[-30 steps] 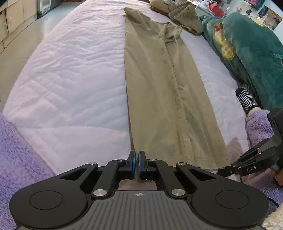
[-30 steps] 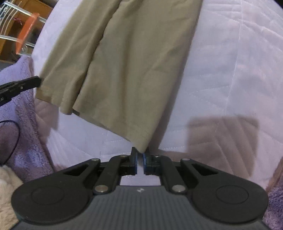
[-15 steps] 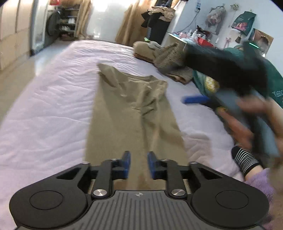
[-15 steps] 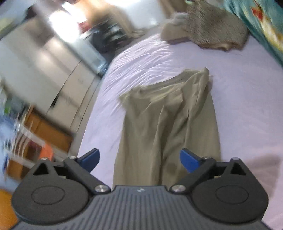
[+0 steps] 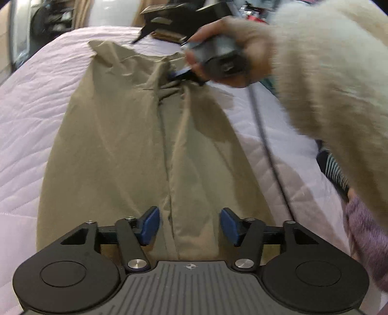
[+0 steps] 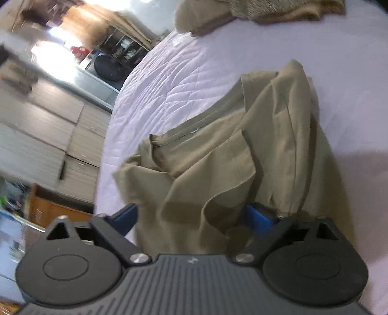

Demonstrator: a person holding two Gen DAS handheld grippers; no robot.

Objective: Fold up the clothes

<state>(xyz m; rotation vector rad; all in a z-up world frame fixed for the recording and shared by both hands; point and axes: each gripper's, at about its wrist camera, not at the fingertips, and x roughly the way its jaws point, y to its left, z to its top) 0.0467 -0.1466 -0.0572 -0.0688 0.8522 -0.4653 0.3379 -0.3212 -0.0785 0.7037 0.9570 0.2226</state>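
Observation:
Khaki trousers (image 5: 135,145) lie lengthwise on a pale lilac quilted bed (image 5: 31,101). My left gripper (image 5: 190,226) hovers over the leg part, its jaws opening; the cloth lies under the blue pads and is not pinched. A hand in a fluffy cream sleeve (image 5: 327,80) holds my right gripper (image 5: 184,74) at the rumpled waist end. In the right wrist view the right gripper (image 6: 192,218) has its jaws wide and closing. A raised fold of the trousers (image 6: 218,169) lies between its pads.
A heap of brown knitted clothes (image 6: 266,9) lies at the far end of the bed. Pale cabinet doors (image 6: 48,126) stand past the bed's left side. A grey cable (image 5: 262,126) hangs from the right gripper. Striped cloth (image 5: 334,169) and purple fleece (image 5: 363,232) are at the right.
Both grippers were shut at the hem end and now stand open. The left has moved up over the legs. The right has swung far along the trousers to the waist end.

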